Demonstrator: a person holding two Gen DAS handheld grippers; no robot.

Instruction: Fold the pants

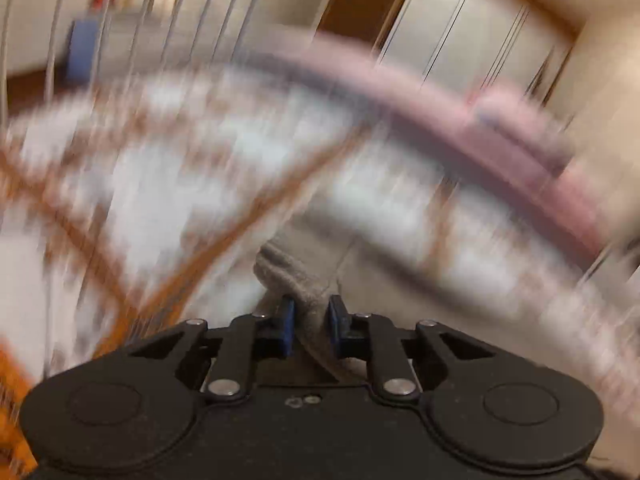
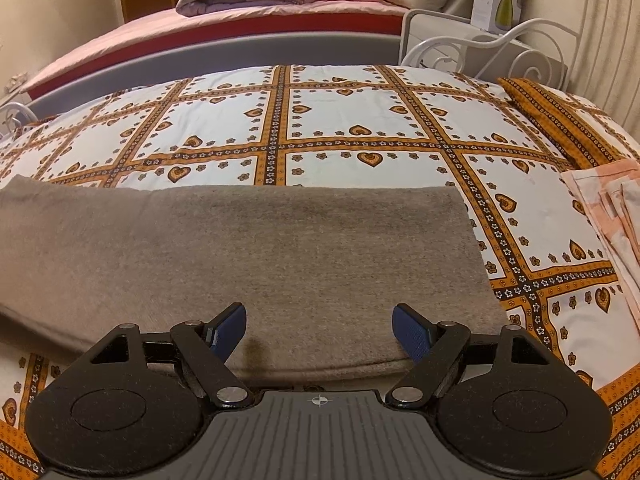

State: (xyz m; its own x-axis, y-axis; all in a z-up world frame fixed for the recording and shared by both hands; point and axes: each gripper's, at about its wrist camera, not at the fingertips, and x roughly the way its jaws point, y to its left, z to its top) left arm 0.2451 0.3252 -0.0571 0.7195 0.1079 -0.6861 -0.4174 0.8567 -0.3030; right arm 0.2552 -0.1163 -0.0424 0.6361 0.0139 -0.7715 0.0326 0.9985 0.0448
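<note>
The grey-brown pants lie flat across the patterned bedspread in the right wrist view, reaching off the left edge. My right gripper is open just above their near edge, empty. In the left wrist view my left gripper is shut on a bunched fold of the pants, lifted above the bed; the background is heavily motion-blurred.
A folded peach cloth lies at the bed's right side beside an orange pillow. A white metal bed frame stands at the back right. A pink bed with a rolled quilt lies beyond.
</note>
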